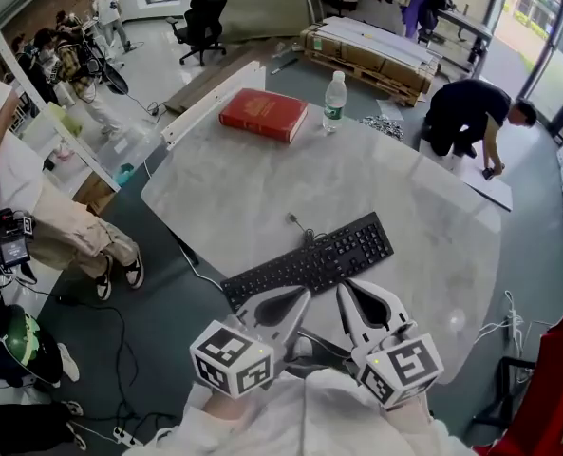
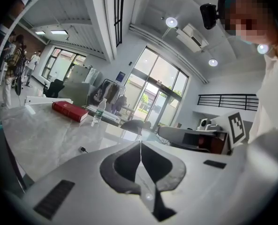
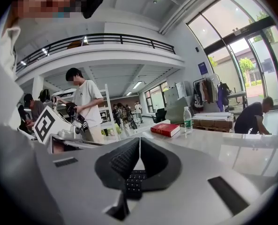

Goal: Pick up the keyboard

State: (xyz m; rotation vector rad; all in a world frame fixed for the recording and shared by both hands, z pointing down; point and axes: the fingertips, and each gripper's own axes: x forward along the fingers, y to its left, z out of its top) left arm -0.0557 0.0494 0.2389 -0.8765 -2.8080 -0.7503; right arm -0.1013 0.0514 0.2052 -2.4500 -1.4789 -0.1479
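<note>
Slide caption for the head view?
Left hand-held gripper and right hand-held gripper, shut, by keyboard on table; red book, bottle beyond.

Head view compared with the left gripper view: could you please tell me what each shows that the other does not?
Only the head view shows the black computer keyboard and the dark floor strewn with cables. Only the left gripper view shows the round ceiling lamps and a black balcony railing. Both show the red hardback book, the clear plastic water bottle and the pale marble tabletop.
</note>
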